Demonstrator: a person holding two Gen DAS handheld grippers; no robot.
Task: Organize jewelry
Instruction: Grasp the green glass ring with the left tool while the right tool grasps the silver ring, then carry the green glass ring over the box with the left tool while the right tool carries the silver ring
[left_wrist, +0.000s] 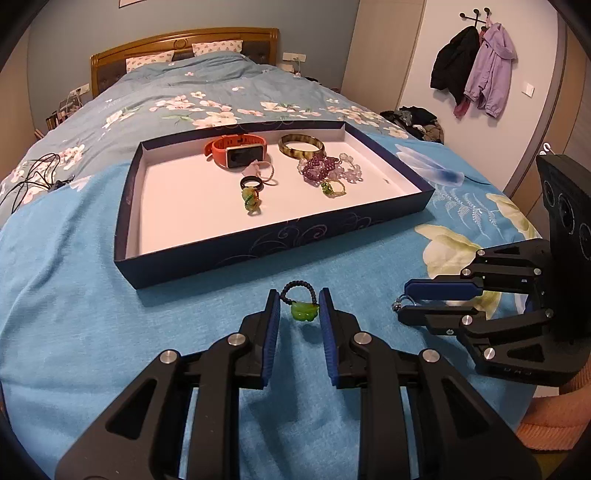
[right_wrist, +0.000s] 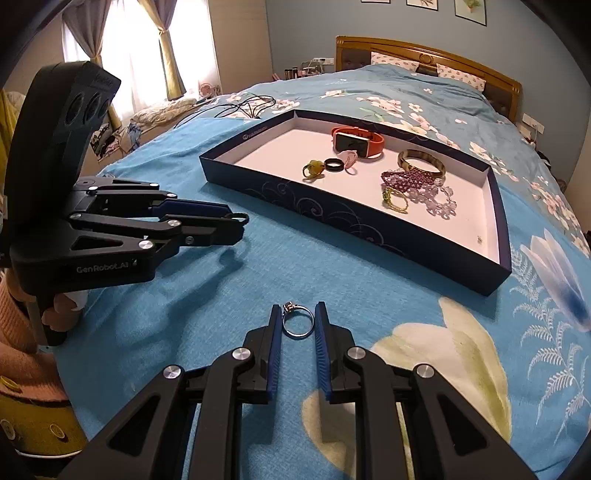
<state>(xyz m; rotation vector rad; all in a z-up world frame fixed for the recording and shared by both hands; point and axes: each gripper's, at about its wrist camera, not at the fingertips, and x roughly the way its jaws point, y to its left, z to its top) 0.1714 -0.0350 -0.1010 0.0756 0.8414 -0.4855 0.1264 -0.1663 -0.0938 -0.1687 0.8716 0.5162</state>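
Gripping a green pendant (left_wrist: 302, 311) by its beaded cord, the left gripper (left_wrist: 298, 308) hovers just above the blue bedspread (left_wrist: 92, 295), short of the jewelry tray (left_wrist: 258, 242). The right gripper (right_wrist: 297, 321) pinches a silver ring (right_wrist: 297, 323) across its band. Both pieces look light, hard and slippery, so broad, centred pad contact seems safest.
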